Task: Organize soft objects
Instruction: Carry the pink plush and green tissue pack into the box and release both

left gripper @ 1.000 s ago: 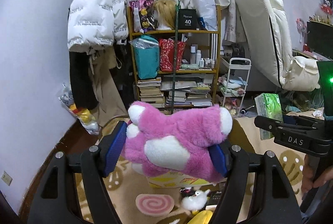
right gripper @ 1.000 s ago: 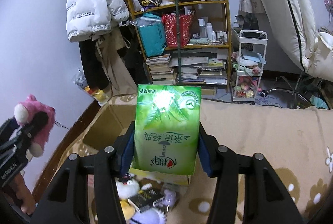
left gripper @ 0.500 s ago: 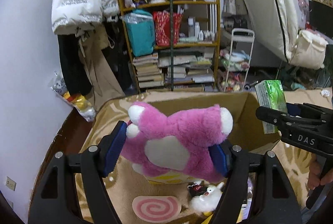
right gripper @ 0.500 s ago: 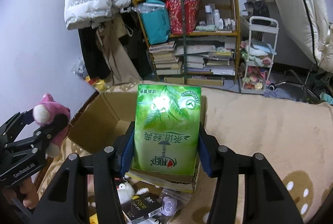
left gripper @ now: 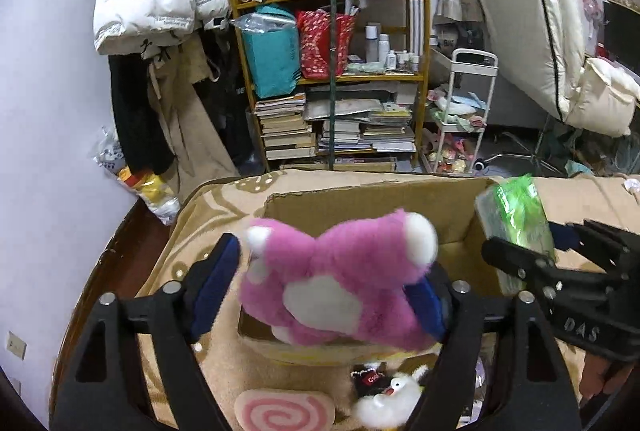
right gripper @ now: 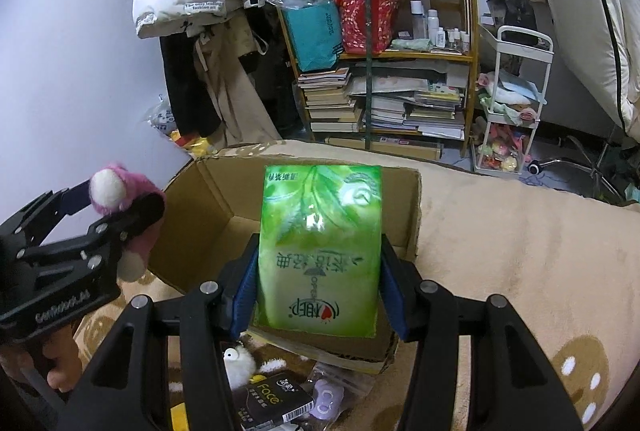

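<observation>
Left wrist view: the left gripper (left gripper: 324,291) has its jaws spread, the left pad clear of the pink plush toy (left gripper: 340,283), which leans on the right pad above the near edge of the cardboard box (left gripper: 360,207). Right of the box opening, the right gripper (left gripper: 532,251) holds the green tissue pack (left gripper: 516,219). A pink swirl cushion (left gripper: 284,411) and a white plush (left gripper: 392,399) lie nearer than the box (on the beige blanket (left gripper: 208,215)).

Right wrist view: the right gripper (right gripper: 318,287) has its jaws clamped on the green tissue pack (right gripper: 320,251), over the box's (right gripper: 208,215) near right part. The left gripper (right gripper: 116,215) with the toy (right gripper: 120,199) hangs at the box's left wall.
</observation>
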### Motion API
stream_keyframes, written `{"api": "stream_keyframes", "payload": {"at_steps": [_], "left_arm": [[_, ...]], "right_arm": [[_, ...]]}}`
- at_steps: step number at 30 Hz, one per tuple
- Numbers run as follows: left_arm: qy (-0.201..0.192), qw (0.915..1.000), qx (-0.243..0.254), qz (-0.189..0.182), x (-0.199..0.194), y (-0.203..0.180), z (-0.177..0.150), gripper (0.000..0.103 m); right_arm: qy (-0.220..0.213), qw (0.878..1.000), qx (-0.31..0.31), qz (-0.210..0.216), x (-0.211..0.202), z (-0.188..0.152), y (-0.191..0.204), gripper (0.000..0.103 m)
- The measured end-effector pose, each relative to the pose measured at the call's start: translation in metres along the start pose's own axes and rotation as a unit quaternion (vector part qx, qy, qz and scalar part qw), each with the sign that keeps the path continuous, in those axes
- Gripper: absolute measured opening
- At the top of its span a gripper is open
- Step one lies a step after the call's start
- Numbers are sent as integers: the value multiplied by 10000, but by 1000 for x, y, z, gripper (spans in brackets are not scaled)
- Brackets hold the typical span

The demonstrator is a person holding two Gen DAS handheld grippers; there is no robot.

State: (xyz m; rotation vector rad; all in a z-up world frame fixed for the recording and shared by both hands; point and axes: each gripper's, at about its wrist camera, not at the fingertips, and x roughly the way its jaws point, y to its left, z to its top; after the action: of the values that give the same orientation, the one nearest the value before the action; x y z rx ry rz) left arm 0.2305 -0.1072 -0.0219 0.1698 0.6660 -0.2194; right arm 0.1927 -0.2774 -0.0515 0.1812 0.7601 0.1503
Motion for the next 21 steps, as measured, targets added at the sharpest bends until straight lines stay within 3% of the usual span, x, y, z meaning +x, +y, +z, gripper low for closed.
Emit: {"api": "stream_keyframes", "payload": {"at_steps": [5,11,17,21], "left_arm": [[-47,9999,-98,-13,-7,2,0,97],[64,9998,1,165,-19,5,1,98],[320,9989,-125,308,-35,17,-8,98],[424,9978,-332,387,-47,27,-16,98]], "right_arm": [[-45,10000,-10,54,-3,1,1,71],[-90,9999,-58,-18,-13,-2,3,91],[-72,10000,-52,29,-25,-6,10,102],[-38,9999,-127,-10,-34,-14,17,102]]}}
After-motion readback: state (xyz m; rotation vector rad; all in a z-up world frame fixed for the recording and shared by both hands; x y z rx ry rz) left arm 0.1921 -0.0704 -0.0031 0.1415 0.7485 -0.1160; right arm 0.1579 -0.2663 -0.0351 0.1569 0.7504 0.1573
